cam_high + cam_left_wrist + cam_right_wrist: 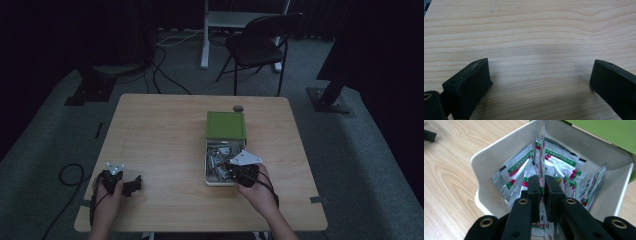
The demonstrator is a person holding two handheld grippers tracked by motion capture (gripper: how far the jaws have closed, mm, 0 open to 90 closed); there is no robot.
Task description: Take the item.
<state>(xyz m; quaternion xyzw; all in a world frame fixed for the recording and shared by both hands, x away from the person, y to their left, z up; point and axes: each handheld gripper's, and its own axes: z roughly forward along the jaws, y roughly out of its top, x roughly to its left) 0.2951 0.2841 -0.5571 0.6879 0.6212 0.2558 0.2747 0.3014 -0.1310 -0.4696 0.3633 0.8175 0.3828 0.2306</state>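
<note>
A white box (207, 165) with its green lid (226, 124) laid just beyond it stands right of the table's middle and holds several silver sachets (559, 162) printed in green and red. My right gripper (542, 185) reaches into the box (486, 165) and is shut on one sachet (541, 157), which stands on edge between the jaws. In the high view that gripper (234, 171) sits over the box's near end. My left gripper (136, 184) rests at the table's near left corner. Its jaws stand wide apart over bare wood (536, 37), with nothing between them.
A small dark round object (238, 108) lies on the table behind the green lid. Beyond the table stand a black folding chair (260, 45) and a white stand (206, 35). Cables run over the grey floor at the left.
</note>
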